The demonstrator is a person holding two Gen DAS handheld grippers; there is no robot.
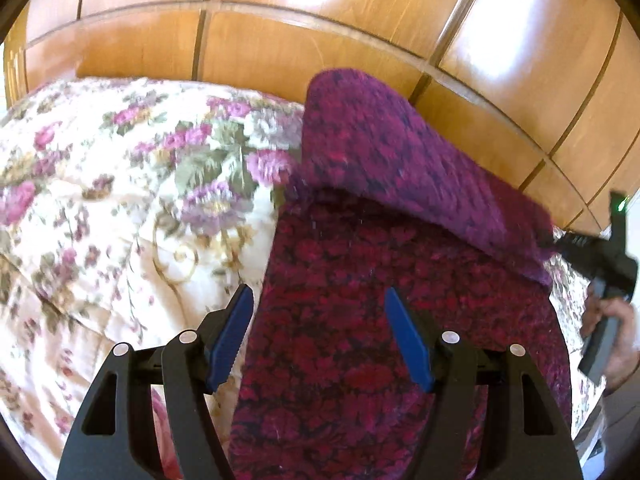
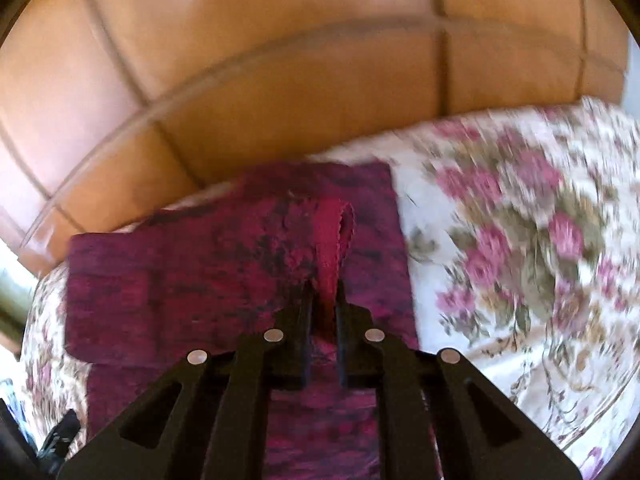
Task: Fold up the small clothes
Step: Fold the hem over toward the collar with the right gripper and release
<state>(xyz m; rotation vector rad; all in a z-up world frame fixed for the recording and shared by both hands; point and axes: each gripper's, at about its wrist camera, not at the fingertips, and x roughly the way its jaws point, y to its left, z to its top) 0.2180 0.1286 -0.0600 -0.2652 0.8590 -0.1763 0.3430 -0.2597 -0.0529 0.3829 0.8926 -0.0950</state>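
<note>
Backdrop: wooden panelled headboard (image 1: 280,40) behind your floral bedspread (image 1: 100,200).
Garment: your magenta patterned cloth (image 1: 360,320) lies on the bedspread, far right flap lifted.
Left claw (image 1: 320,340): spread wide, empty, above the cloth.
Right claw (image 2: 324,300): pinched onto the cloth's lifted edge.

1. The garment (image 1: 380,320) is deep magenta-red with a dark, near-black damask pattern; its lifted flap (image 1: 400,152) reads more purple, mottled with dark flecks.
2. The bedspread (image 1: 120,200) is cream, printed with pink and lilac flowers, olive-green leaves and tan scrolls.
3. The wooden panelling (image 1: 280,52) is glossy honey-orange with darker seams.
4. The left gripper (image 1: 319,336) is black with blue pads (image 1: 232,336); the right gripper (image 2: 323,292) is black.
</note>
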